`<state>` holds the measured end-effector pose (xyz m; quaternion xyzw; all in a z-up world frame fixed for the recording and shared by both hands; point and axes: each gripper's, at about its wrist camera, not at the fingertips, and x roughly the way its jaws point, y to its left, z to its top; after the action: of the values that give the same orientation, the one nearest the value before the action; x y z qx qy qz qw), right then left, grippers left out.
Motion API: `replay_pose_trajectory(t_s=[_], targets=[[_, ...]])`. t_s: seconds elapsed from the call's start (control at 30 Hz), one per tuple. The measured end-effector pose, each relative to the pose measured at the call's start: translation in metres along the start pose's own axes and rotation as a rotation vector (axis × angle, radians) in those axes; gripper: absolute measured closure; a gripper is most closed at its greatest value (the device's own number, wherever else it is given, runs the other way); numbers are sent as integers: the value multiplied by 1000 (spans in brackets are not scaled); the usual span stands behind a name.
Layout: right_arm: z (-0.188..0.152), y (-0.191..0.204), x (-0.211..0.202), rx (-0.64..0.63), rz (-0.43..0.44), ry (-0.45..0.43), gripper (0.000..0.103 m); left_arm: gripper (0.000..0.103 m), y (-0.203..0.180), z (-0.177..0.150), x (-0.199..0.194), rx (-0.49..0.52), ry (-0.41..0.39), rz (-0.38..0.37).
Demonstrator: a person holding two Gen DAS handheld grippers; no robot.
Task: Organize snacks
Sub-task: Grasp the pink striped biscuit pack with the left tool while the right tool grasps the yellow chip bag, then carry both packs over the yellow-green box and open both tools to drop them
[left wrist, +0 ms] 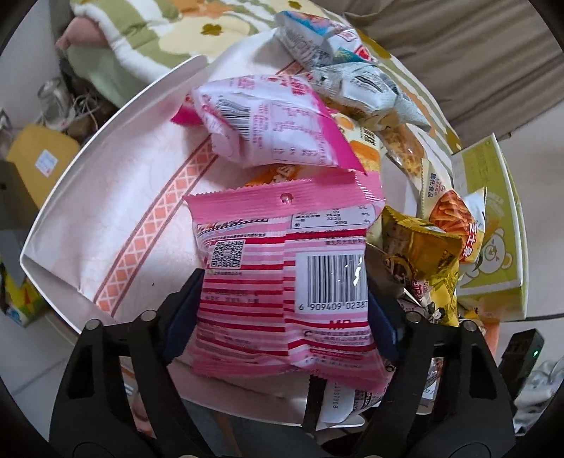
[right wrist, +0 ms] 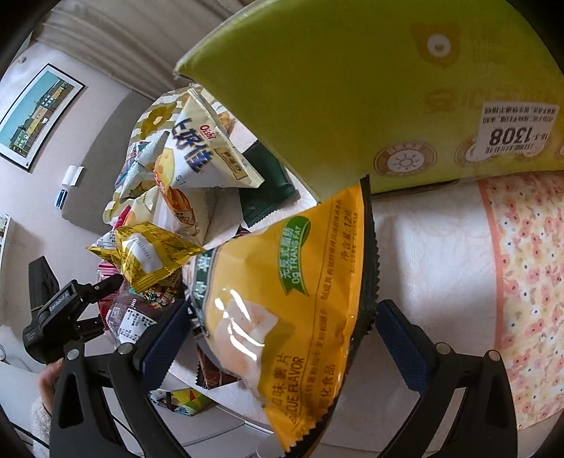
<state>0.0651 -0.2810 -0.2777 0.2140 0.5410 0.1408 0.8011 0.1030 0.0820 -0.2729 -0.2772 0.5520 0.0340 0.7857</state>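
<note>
A pink striped snack packet (left wrist: 282, 282) with a barcode lies at the near edge of a snack pile. My left gripper (left wrist: 283, 299) is shut on it, with a blue pad against each side. Behind it sit a pink-and-white packet (left wrist: 275, 123) and a gold packet (left wrist: 419, 246). In the right wrist view a yellow barbecue chip packet (right wrist: 282, 299) stands between the blue pads of my right gripper (right wrist: 282, 310), which is shut on it. Its right edge curls against the pad. More packets (right wrist: 204, 155) are heaped behind it to the left.
A white tray (left wrist: 70, 218) with a pink patterned liner spreads out on the left. A green carton (left wrist: 493, 218) (right wrist: 352, 88) borders the pile on the right. A cardboard box (left wrist: 38, 155) and flowered bedding (left wrist: 158, 28) lie beyond. A person's hand (right wrist: 46, 380) shows at lower left.
</note>
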Motion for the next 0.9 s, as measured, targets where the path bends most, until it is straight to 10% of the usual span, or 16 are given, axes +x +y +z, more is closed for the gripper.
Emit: replay_pose_trajectory(t_s=[0.47, 0.9], targets=[[-3, -1, -13, -42, 47, -24, 38, 32, -11, -6, -21, 76, -28, 36], [-10, 20, -61, -75, 80, -71, 41, 32, -36, -21, -86, 115, -131, 80]])
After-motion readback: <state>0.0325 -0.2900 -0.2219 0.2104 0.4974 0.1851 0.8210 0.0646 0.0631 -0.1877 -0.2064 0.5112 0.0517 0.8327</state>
